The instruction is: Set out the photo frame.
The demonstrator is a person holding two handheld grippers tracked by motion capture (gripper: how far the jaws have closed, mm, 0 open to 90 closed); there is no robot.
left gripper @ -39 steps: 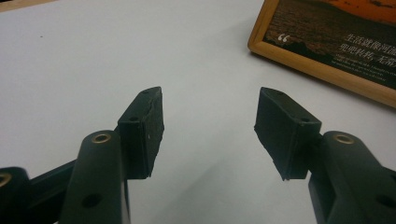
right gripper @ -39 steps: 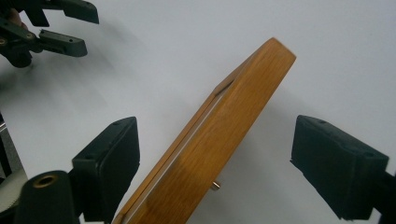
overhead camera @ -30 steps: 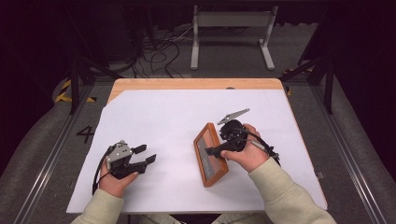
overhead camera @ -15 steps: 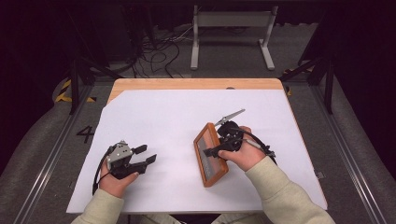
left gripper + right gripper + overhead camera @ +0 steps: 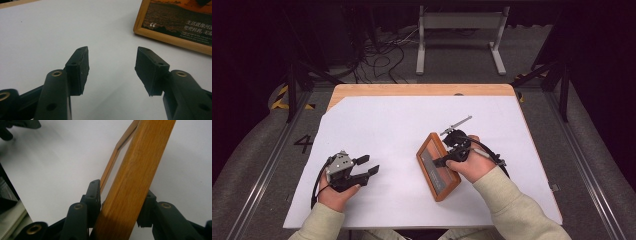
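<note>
Surface: white sheet (image 5: 412,130) over wooden table (image 5: 422,90); grey floor, cables (image 5: 377,55) at 12 o'clock.
Frame (image 5: 438,166): on sheet, right of centre, lifted on one long edge.
Right gripper (image 5: 451,152): just closing, pinching frame's edge.
Left gripper (image 5: 364,166): spread, nothing between jaws, at 8 o'clock.
Left gripper view: printed picture, white text.
Hidden: frame's back.

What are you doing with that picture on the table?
A person at a white-covered table holds a black two-jaw gripper in each hand. The right gripper has just been closing its jaws on the long edge of a wooden picture frame with a dark photo inside, and the pads now press on both sides of it. The left gripper rests apart from the frame, its jaws open with nothing between them.
</note>
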